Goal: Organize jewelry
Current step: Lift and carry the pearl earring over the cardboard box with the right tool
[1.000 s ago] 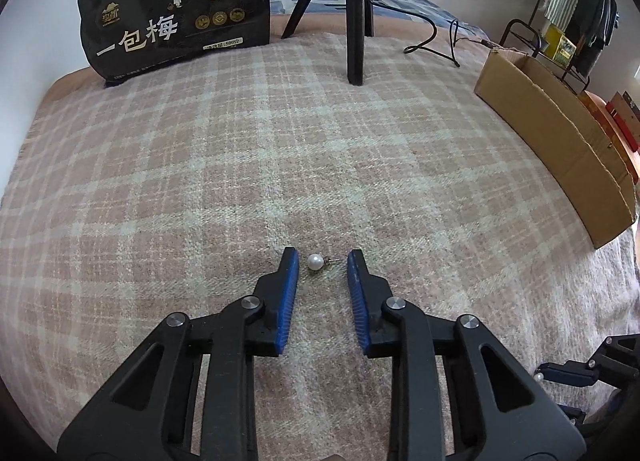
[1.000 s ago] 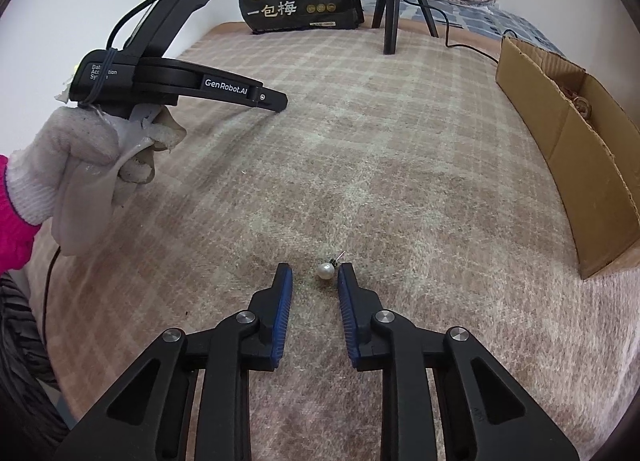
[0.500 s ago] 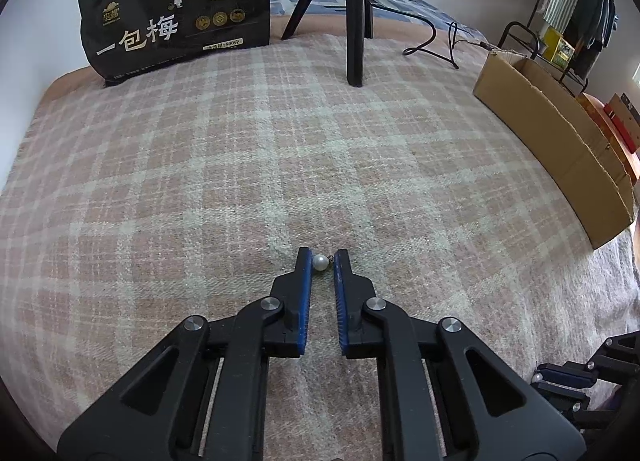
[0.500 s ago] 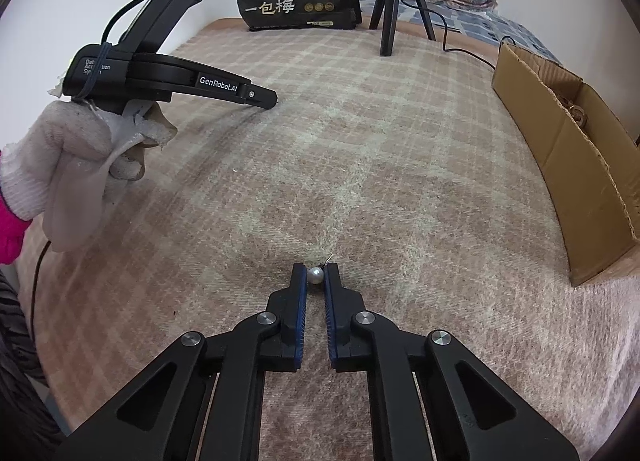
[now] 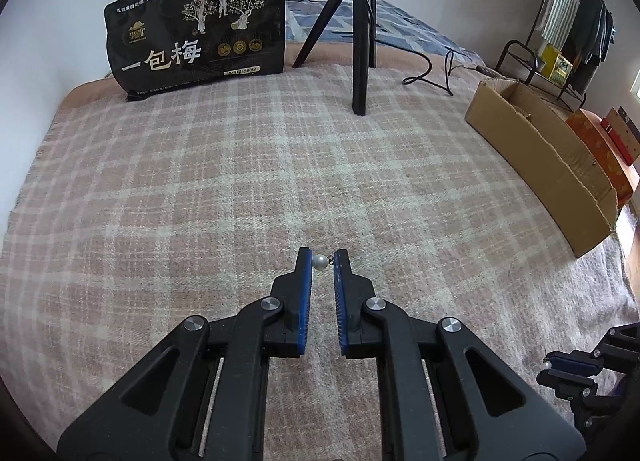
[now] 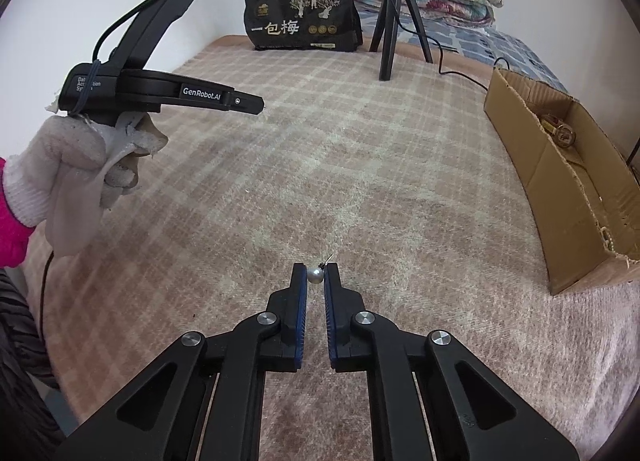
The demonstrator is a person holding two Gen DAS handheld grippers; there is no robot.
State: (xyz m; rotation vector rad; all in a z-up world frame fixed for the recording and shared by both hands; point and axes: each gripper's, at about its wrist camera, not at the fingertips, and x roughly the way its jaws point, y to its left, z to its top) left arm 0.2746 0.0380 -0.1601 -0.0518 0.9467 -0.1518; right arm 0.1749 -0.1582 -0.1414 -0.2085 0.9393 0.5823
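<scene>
My left gripper [image 5: 322,259] is shut on a white pearl earring [image 5: 319,261], pinched between its blue-padded fingertips and lifted above the plaid blanket [image 5: 248,181]. My right gripper [image 6: 316,274] is shut on a second white pearl earring [image 6: 315,275], also raised off the blanket. The left gripper also shows in the right wrist view [image 6: 256,103], held up by a gloved hand at the left. The right gripper shows at the lower right of the left wrist view [image 5: 568,365].
An open cardboard box [image 6: 560,181] with metal jewelry inside lies along the right edge of the bed. A black tripod [image 5: 360,33] and a black printed bag [image 5: 196,29] stand at the far end, with a cable [image 5: 432,73] nearby.
Both grippers closed on their pearl earrings and lifted them off the blanket; the view now sits higher, showing more of the far end of the bed.
</scene>
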